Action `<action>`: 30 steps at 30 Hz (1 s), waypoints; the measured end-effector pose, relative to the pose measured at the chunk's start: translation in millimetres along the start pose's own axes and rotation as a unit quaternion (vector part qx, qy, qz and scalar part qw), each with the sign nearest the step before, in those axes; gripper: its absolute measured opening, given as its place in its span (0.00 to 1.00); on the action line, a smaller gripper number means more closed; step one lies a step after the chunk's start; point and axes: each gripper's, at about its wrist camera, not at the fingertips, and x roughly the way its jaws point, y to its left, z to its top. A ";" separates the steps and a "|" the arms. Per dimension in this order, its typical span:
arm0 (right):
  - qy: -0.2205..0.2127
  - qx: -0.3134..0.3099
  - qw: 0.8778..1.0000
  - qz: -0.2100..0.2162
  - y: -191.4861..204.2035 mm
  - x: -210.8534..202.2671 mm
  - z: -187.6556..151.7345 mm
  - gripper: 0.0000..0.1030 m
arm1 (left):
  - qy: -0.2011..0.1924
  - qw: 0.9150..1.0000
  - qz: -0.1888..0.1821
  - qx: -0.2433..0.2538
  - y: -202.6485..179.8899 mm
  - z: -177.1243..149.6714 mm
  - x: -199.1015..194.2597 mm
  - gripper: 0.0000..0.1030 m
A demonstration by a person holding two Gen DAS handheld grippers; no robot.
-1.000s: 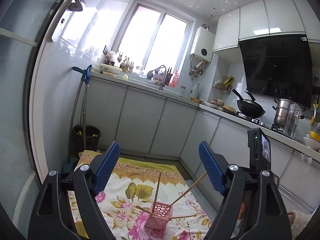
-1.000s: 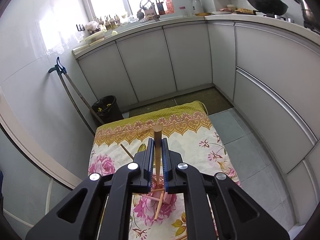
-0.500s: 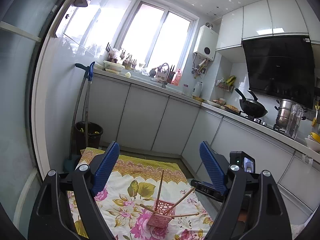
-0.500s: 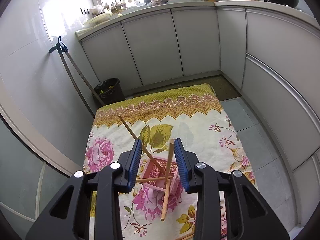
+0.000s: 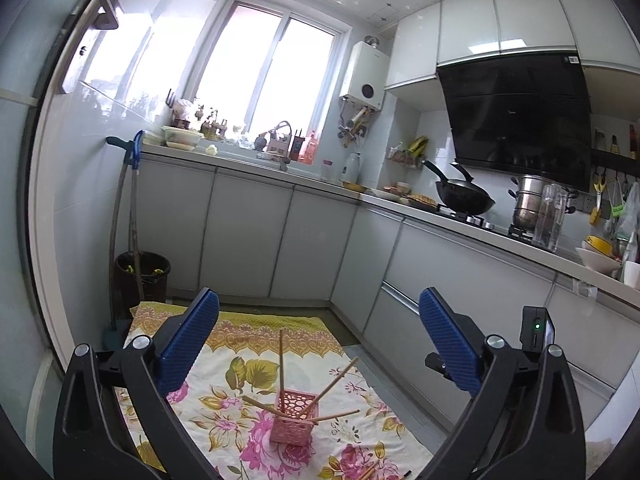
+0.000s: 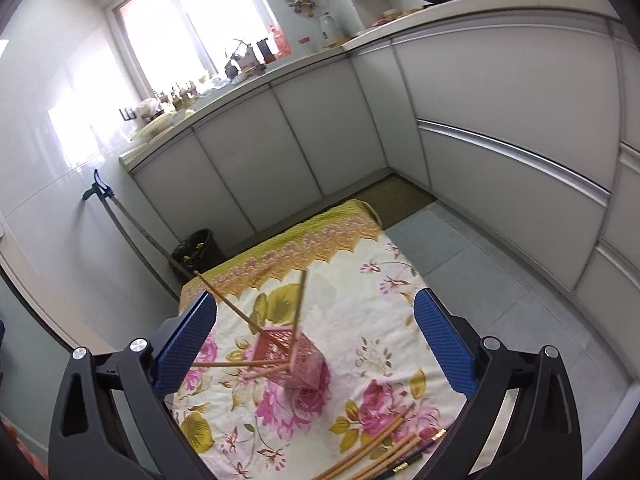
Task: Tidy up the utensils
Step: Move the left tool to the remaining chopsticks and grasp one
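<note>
Pink perforated square holder bristling wooden chopsticks; both grippers' ribbed fingers spread, empty

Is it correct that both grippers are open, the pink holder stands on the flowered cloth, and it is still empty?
Not quite: the pink holder is not empty. The right wrist view shows several chopsticks leaning in it. The rest holds.

Holder on cloth; loose chopsticks lie nearer.
</note>
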 end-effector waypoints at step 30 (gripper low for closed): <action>0.148 -0.004 0.976 -0.160 -157.6 -18.2 -152.8 0.93 | 0.544 0.804 -0.120 0.208 -152.2 -242.8 243.3 0.82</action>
